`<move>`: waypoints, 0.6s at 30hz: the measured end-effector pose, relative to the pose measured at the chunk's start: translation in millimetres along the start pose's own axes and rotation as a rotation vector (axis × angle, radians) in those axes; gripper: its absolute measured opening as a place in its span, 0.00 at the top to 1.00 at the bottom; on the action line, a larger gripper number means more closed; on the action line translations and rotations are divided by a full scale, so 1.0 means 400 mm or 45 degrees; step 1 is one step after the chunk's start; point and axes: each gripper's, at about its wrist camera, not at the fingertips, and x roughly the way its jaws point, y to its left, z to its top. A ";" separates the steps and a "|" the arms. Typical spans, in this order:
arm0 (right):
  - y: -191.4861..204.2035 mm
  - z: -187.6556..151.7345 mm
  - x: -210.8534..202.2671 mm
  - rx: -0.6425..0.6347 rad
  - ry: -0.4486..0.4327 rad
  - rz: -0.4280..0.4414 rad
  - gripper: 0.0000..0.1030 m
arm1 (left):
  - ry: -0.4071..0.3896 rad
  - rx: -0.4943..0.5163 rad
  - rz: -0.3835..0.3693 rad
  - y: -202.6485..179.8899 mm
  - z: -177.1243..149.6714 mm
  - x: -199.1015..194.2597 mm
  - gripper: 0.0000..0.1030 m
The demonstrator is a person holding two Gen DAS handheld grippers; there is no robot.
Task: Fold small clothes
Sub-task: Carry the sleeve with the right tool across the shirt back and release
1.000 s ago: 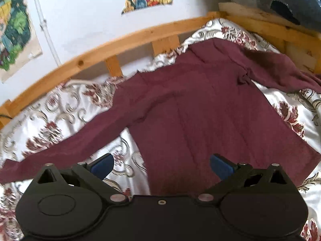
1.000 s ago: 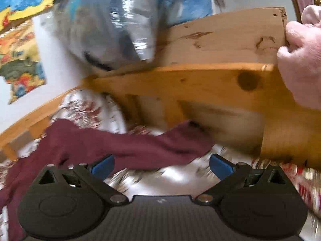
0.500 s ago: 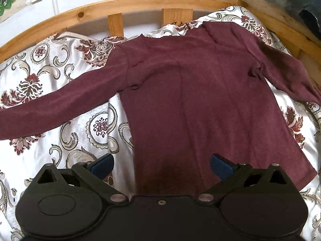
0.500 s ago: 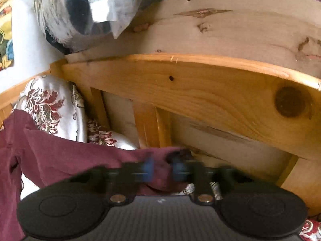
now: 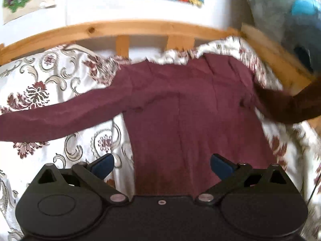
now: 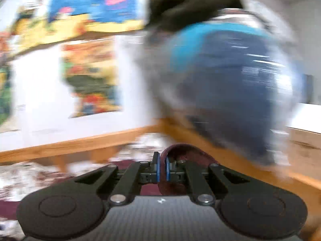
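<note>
Evidently folding has barely begun: the maroon long-sleeved knit top (image 5: 190, 120) lies spread flat on the floral white bedspread (image 5: 40, 80), one sleeve outstretched. The right gripper (image 6: 162, 169) is clamped on the other sleeve's cuff (image 6: 180, 150), raised off the bedspread. The left gripper (image 5: 161, 165) hovers wide apart, empty, over the hem.

Shirt (image 5: 190, 116): maroon knit cloth, matt, fine-textured, with visible seams. Bedspread (image 5: 50, 84): woven cloth with a satin sheen and a scrolled floral pattern. Bed frame (image 5: 128, 28): knotty pine wood, smooth, lightly glossy. Left gripper (image 5: 161, 165): matt black plastic body, metal pivot pins, blue pads of smooth finish. Right gripper (image 6: 162, 169): black body with a woven carbon-fibre look. Wall posters (image 6: 92, 76): printed paper. Bag (image 6: 230, 84): glossy plastic film.
</note>
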 end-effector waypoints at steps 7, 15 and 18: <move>0.271 -0.061 0.088 -0.131 0.082 0.421 0.93 | -0.072 -0.202 -0.067 0.074 -0.011 -0.022 0.01; 0.450 -0.232 0.126 -0.244 0.277 0.641 0.93 | -0.084 -0.277 -0.009 0.171 -0.028 -0.022 0.01; 0.483 -0.290 0.117 -0.305 0.328 0.693 0.93 | -0.085 -0.289 0.024 0.202 -0.030 -0.018 0.01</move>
